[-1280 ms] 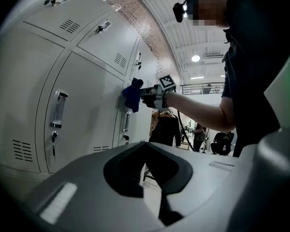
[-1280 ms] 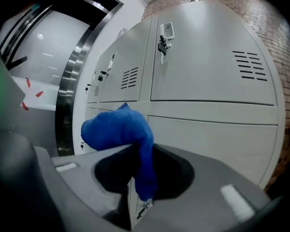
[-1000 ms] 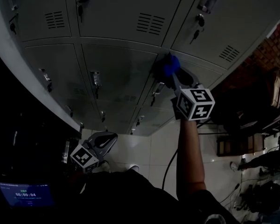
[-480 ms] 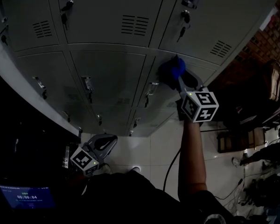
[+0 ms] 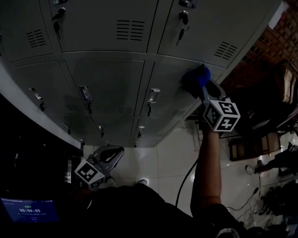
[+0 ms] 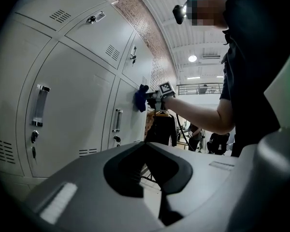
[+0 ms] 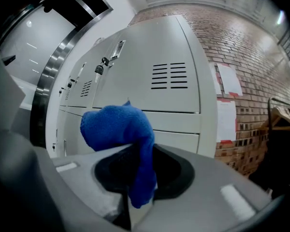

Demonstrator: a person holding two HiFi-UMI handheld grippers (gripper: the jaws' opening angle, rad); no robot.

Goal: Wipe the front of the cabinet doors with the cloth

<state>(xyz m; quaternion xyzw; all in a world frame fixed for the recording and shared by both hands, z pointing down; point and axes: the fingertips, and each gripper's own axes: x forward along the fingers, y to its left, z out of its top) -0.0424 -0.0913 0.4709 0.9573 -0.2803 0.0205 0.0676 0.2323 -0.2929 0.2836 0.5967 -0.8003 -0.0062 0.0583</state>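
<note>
One cloth (image 7: 117,127): pinched by right gripper (image 7: 129,204), against the cabinet door (image 7: 150,122) straight ahead.
Left gripper (image 6: 159,199): pressed together, empty, farther off.

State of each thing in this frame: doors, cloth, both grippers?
Cabinet doors: all shut.
Keys: hanging in the upper doors' locks.
Cloth: bunched, clamped in the right gripper, held up against a door front.
Right gripper: fingers shut on the cloth, raised to the doors.
Left gripper: fingers shut, nothing between them, held low, away from the doors.
</note>
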